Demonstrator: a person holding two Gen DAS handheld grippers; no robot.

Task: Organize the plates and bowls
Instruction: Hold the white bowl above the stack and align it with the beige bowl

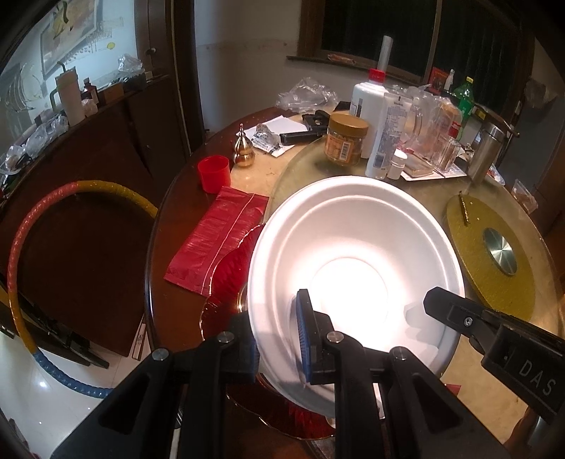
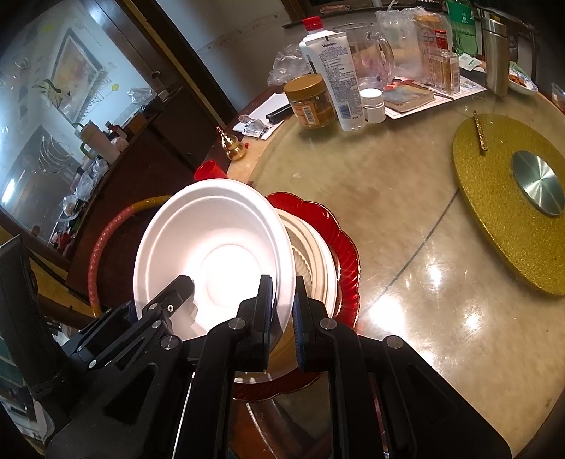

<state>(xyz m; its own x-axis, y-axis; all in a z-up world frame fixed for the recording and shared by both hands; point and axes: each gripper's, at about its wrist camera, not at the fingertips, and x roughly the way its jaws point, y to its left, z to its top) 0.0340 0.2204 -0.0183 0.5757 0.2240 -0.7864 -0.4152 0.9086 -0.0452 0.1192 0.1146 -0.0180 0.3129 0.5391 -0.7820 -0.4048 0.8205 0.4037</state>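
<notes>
Both grippers, left (image 1: 279,335) and right (image 2: 282,310), clenched on white foam bowl (image 1: 353,254) rim above stack on red plate (image 2: 348,247) near tabletop edge. Uneven pull likely cracks foam.

Round counter (image 1: 169,226) with a dark wood rim and a pale stone top; a glass turntable (image 2: 406,226) lies on it, with a gold disc (image 2: 494,197) at its centre. Left of the counter, a dark wood sideboard (image 1: 116,130) stands against the wall, its top cluttered; a framed picture (image 1: 67,31) hangs above it. Far wall pale; dark window (image 1: 378,24) at far right. Floor: glossy white tile (image 1: 46,385), near left.
</notes>
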